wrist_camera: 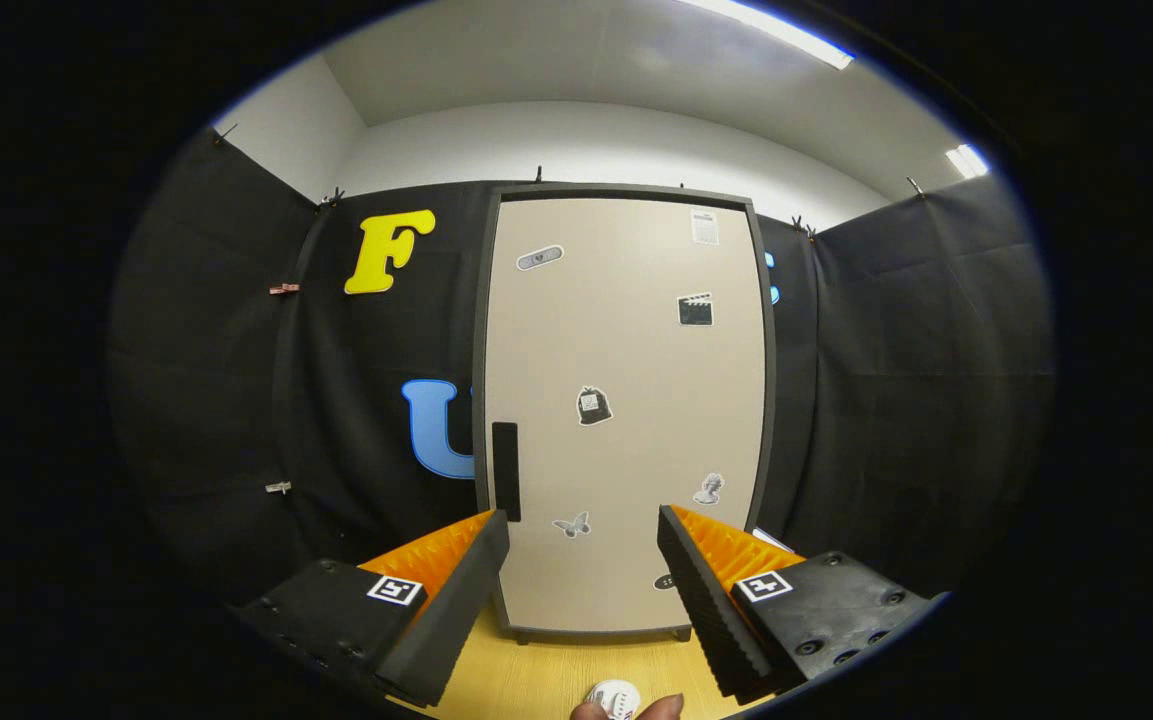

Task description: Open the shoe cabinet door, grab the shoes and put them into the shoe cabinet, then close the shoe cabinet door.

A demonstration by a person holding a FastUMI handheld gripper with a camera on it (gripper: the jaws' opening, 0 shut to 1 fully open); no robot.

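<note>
The shoe cabinet (626, 410) stands upright beyond the fingers, its beige door shut and dotted with several small stickers. A dark vertical handle (505, 470) sits at the door's left edge, just above the left fingertip. My gripper (584, 530) is open, with a wide gap between its fingers and nothing held; the lower part of the door shows through that gap. A small white round object (614, 697) and a person's fingertips (658, 709) show low between the fingers, on the wooden surface.
The cabinet rests on a light wooden surface (576, 670). Black cloth walls (926, 400) close in the booth on both sides and behind the cabinet. A white wall and ceiling lights show above.
</note>
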